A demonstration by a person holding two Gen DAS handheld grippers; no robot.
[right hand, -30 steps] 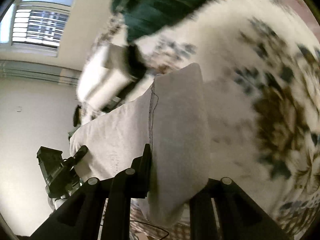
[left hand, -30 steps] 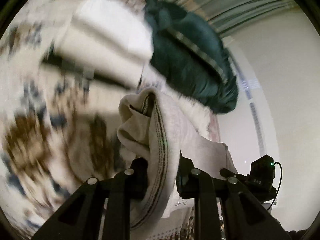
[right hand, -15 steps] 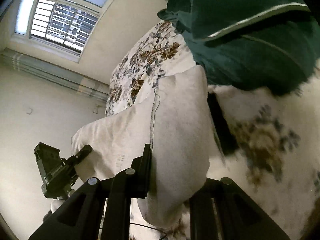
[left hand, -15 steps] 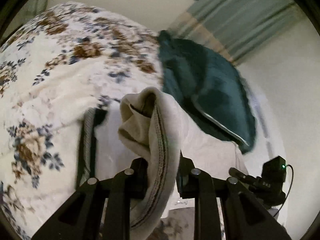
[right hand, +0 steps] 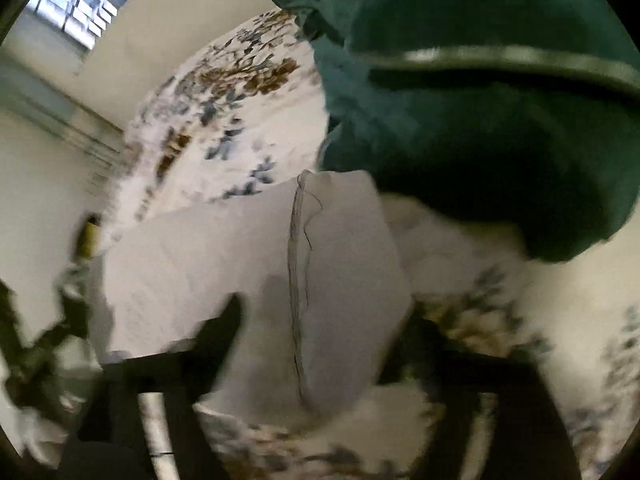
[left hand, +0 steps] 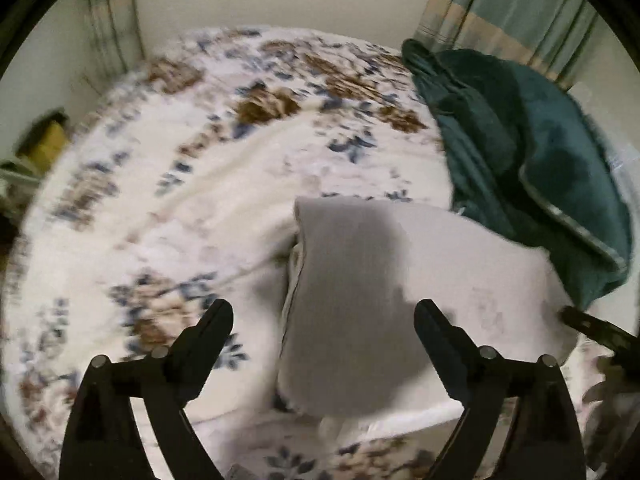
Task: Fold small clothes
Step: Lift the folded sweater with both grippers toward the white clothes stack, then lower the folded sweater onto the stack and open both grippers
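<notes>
A pale grey-white garment lies folded on the floral bed cover. My left gripper is open just above its near left part, fingers apart on either side, holding nothing. In the blurred right wrist view the same garment lies between the fingers of my right gripper, which stand wide apart and look open. The other gripper shows at the right edge of the left wrist view.
A dark green blanket with a pale trim lies bunched on the bed right behind the garment; it also fills the top right of the right wrist view. Curtains and a wall stand behind the bed. A yellow object sits at the left.
Both grippers held the garment in the air, shut on it. They swung it down onto the bed and opened, and the garment now lies flat and released.
</notes>
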